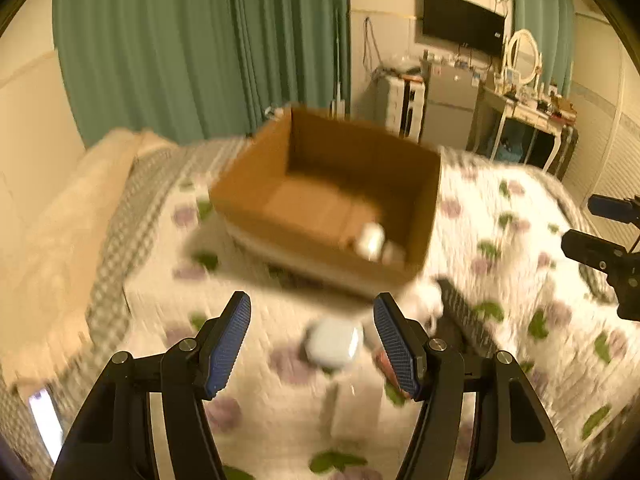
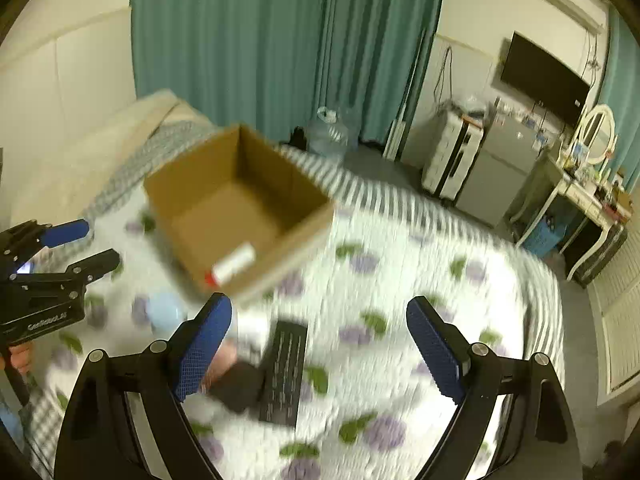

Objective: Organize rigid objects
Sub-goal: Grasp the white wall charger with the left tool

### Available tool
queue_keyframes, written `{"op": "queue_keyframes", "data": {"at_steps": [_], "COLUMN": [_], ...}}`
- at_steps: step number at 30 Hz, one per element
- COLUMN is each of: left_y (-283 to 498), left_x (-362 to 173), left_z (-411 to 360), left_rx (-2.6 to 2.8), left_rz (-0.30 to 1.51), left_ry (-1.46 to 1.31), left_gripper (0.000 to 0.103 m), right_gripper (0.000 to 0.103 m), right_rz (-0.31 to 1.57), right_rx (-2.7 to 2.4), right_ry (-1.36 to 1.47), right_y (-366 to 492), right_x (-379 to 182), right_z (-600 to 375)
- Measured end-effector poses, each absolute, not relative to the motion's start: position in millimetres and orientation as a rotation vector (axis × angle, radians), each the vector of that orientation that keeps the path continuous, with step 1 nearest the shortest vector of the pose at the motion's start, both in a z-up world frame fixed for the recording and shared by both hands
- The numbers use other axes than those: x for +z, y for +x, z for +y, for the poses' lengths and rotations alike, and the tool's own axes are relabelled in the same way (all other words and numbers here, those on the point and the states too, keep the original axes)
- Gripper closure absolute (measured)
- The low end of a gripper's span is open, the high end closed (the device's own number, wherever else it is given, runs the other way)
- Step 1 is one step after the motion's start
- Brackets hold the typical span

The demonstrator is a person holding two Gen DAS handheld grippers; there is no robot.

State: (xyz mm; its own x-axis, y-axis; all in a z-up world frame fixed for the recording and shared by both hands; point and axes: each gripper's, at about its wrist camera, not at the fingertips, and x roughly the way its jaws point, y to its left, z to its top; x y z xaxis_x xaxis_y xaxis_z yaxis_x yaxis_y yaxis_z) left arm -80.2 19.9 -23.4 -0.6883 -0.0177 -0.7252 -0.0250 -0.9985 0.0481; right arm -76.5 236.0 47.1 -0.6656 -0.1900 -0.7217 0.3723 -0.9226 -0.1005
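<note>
An open cardboard box (image 1: 424, 208) stands on the bed; it also shows in the right wrist view (image 2: 192, 184). A white bottle with a red cap (image 2: 234, 262) lies inside it, seen blurred in the left wrist view (image 1: 372, 240). My left gripper (image 1: 312, 340) is open and empty above a pale rounded case (image 1: 332, 342) on the quilt (image 1: 520, 260). My right gripper (image 2: 320, 348) is open and empty above a black remote (image 2: 286, 372) and a dark small object (image 2: 236, 388). The remote also shows in the left wrist view (image 1: 464, 314).
The floral quilt (image 2: 400, 280) covers the bed. A pillow (image 1: 68, 216) lies at the left. Green curtains (image 1: 200, 40), a fridge (image 1: 448, 100), a suitcase (image 2: 452, 160) and a dressing table (image 2: 580, 192) stand beyond. A lit phone (image 1: 46, 420) lies at the lower left.
</note>
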Motion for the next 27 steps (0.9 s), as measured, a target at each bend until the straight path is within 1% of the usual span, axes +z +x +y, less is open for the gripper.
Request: {"op": "queue_keyframes", "data": {"at_steps": [3,6,9,13,15,16,17,21,23,25,27], "left_y": [-71.4,-64.2,-58.7,-59.9,-61.6,-62.0,-62.3,-59.9,-60.5,-64.3,-72.2], "left_x": [-56.1,-83.4,-102.9,-120.9,-129.4,-133.1,-135.6,-131.6,-123.6,-115.5,-105.1], "left_z": [26.6,31.3,37.2,54.2,61.9,63.9,65.3,62.1,60.4,57.8,54.3], "left_rx": [2.863,2.828,2.778,2.707,2.673,2.669,2.668,2.666,2.681,2.695,2.723], "left_rz": [0.034,0.061,0.088,0.17,0.222,0.245,0.259,0.238,0.229,0.197,0.175], "left_ry": [-1.291,-1.36,-1.393,-1.415,-1.435,-1.441,-1.444,-1.428,-1.407,-1.392,-1.373], "left_gripper": [0.036,0.036,0.036,0.036,0.039,0.044,0.062,0.062,0.062,0.062,0.062], "right_gripper": [0.013,0.013,0.013,0.013,0.013,0.013,0.013,0.015,0.019,0.02,0.024], "right_rz": [0.288,0.235,0.27,0.292,0.308,0.319,0.327,0.361,0.374,0.382,0.388], "right_rx": [-2.563,-2.509,-2.493,-2.468,-2.453,-2.441,-2.431,-2.393,-2.387,-2.39,-2.389], "right_ry": [1.137,1.233,1.262,1.274,1.284,1.299,1.311,1.352,1.358,1.366,1.379], "right_y": [-73.2,-81.3,-86.6,-90.9,-93.1,-94.8,-95.6,-97.3,-98.1,-102.8,-110.1], "right_x": [15.1,-12.5,-28.7,-39.6,-45.2,-49.7,-53.6,-67.5,-71.5,-76.1,-81.1], "right_z": [246.6,251.8,255.6,244.6,240.3,237.2,235.1,226.3,222.5,218.2,214.2]}}
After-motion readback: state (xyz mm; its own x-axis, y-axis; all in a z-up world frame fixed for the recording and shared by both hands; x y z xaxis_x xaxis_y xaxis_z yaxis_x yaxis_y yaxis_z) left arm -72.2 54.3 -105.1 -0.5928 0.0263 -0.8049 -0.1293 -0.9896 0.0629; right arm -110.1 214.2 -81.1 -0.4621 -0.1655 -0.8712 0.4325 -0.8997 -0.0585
